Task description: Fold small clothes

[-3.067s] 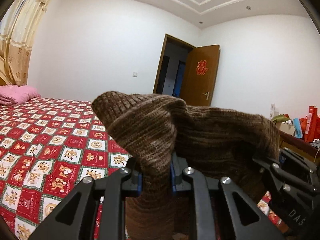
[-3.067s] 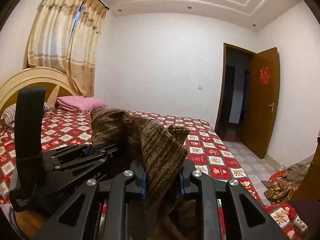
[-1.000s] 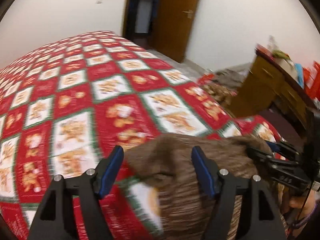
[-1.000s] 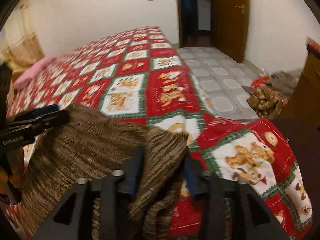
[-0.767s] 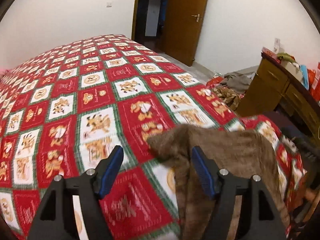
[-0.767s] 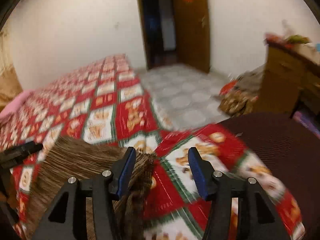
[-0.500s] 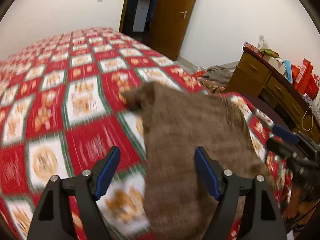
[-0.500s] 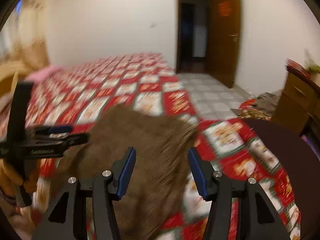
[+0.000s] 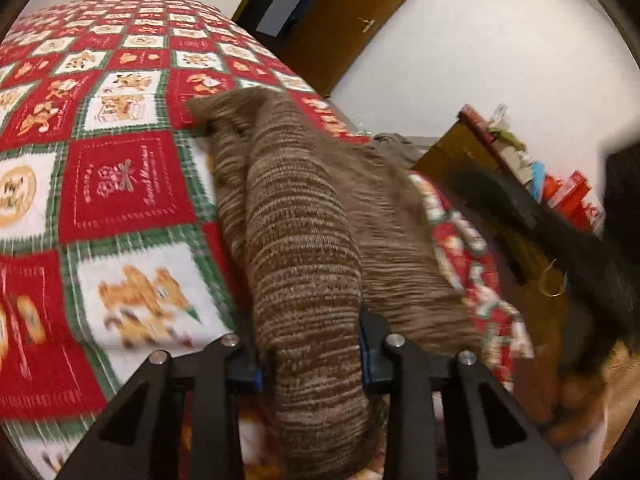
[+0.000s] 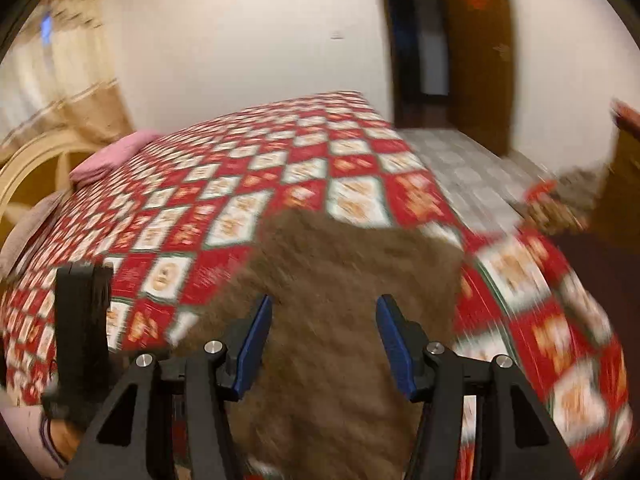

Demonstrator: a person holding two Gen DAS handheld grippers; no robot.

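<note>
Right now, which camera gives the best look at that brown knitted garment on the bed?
The left wrist view: the brown knitted garment is sharp enough to show its stripes, bunched between the left hand-held gripper. The right wrist view shows it only as a motion-blurred brown patch.

White walls [image 10: 248, 32] — brown door [image 9: 340, 20], patchwork bed [image 9: 120, 184]

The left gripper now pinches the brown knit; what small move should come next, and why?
Probably close the right gripper on the near edge of the brown knit: its jaws stand open over the cloth, while the left gripper, jaws just closed, already pinches a fold.
</note>
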